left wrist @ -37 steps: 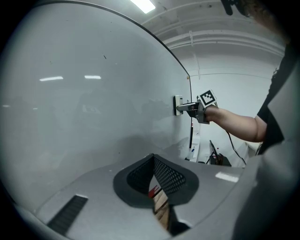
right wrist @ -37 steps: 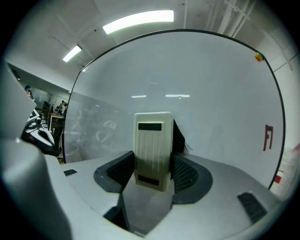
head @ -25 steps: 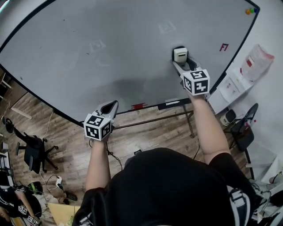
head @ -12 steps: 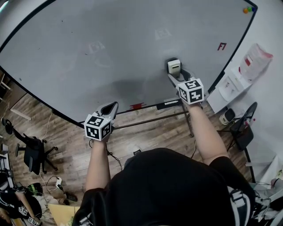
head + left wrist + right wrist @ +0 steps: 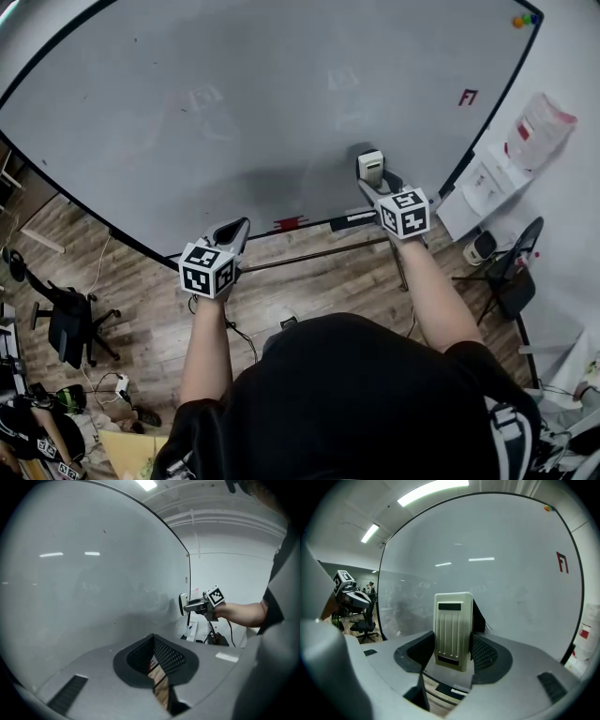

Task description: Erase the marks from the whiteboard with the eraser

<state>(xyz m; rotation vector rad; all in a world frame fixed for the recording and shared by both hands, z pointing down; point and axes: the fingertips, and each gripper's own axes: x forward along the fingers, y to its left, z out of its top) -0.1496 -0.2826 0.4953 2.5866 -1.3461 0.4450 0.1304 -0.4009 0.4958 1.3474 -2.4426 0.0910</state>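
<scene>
The right tongs (image 5: 375, 180), pinching the eraser (image 5: 370, 165), have dragged it down the whiteboard (image 5: 234, 112) toward the lower edge (one downstroke, apparently). The red mark (image 5: 468, 97) at upper right is not yet wiped. The left tongs (image 5: 234, 228) hang pressed together, empty.

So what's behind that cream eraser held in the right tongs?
The whiteboard. The eraser has its dark pad turned toward it. The patch of board directly behind it is covered, so any marks there cannot be seen.
</scene>
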